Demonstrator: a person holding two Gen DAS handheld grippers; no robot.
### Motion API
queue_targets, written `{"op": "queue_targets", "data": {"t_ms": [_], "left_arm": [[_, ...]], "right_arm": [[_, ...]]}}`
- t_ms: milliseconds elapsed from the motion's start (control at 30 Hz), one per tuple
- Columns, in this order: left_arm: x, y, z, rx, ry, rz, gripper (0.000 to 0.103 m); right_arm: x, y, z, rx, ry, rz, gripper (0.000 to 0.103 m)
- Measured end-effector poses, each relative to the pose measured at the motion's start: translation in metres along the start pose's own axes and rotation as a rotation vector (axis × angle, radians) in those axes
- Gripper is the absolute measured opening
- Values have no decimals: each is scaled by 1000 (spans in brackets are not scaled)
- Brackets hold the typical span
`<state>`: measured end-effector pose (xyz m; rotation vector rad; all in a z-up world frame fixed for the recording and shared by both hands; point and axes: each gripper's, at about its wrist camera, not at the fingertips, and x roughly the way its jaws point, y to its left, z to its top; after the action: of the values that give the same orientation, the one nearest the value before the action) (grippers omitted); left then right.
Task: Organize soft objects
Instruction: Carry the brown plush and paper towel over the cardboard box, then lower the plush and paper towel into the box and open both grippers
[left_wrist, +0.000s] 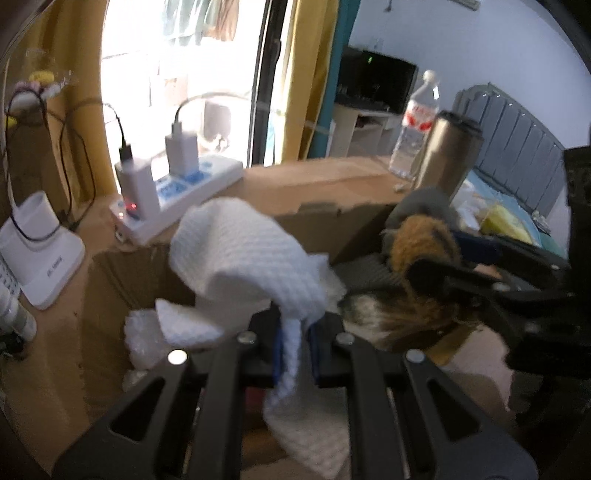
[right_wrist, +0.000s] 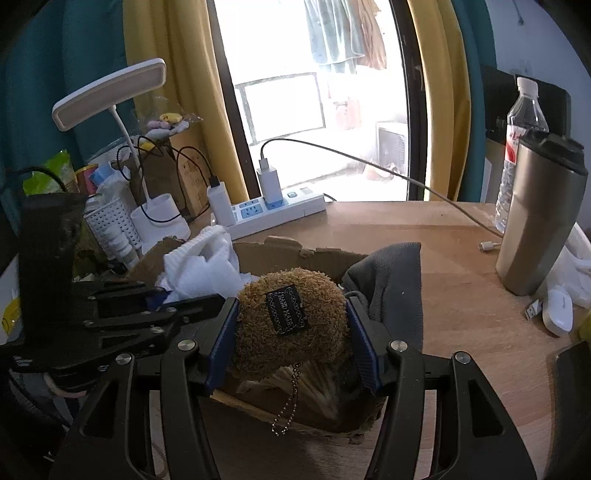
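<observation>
My left gripper (left_wrist: 295, 350) is shut on a white waffle-weave cloth (left_wrist: 243, 258), which bunches up above an open cardboard box (left_wrist: 110, 295); the cloth also shows in the right wrist view (right_wrist: 199, 266). My right gripper (right_wrist: 291, 332) is shut on a brown plush toy (right_wrist: 291, 321) with a black label and a bead chain, held over the box (right_wrist: 295, 254). The plush also shows in the left wrist view (left_wrist: 417, 243), with the right gripper (left_wrist: 480, 284) around it. A grey cloth (right_wrist: 391, 284) hangs over the box's right edge.
On the wooden desk (right_wrist: 443, 258) stand a steel tumbler (right_wrist: 539, 218), a water bottle (right_wrist: 521, 122), a white power strip (right_wrist: 273, 210) with chargers, a desk lamp (right_wrist: 110, 92) and a white basket (right_wrist: 110, 225). Bubble wrap (left_wrist: 144, 339) lies in the box.
</observation>
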<state>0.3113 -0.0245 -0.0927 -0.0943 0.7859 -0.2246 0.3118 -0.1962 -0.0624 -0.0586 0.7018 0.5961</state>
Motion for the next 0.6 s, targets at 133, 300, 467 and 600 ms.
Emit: {"op": "queue_targets", "data": {"t_ms": [133, 300, 467, 600], "left_arm": [[15, 11, -5, -40, 64, 1, 13], [14, 8, -6, -27, 72, 7, 20], [5, 1, -7, -4, 60, 13, 30], [-4, 0, -6, -1, 41, 23, 37]], "right_arm": [[3, 2, -1, 0, 9, 1, 60], [6, 6, -3, -10, 24, 4, 60], [5, 6, -3, -8, 33, -5, 66], [2, 7, -4, -7, 32, -23, 70]]}}
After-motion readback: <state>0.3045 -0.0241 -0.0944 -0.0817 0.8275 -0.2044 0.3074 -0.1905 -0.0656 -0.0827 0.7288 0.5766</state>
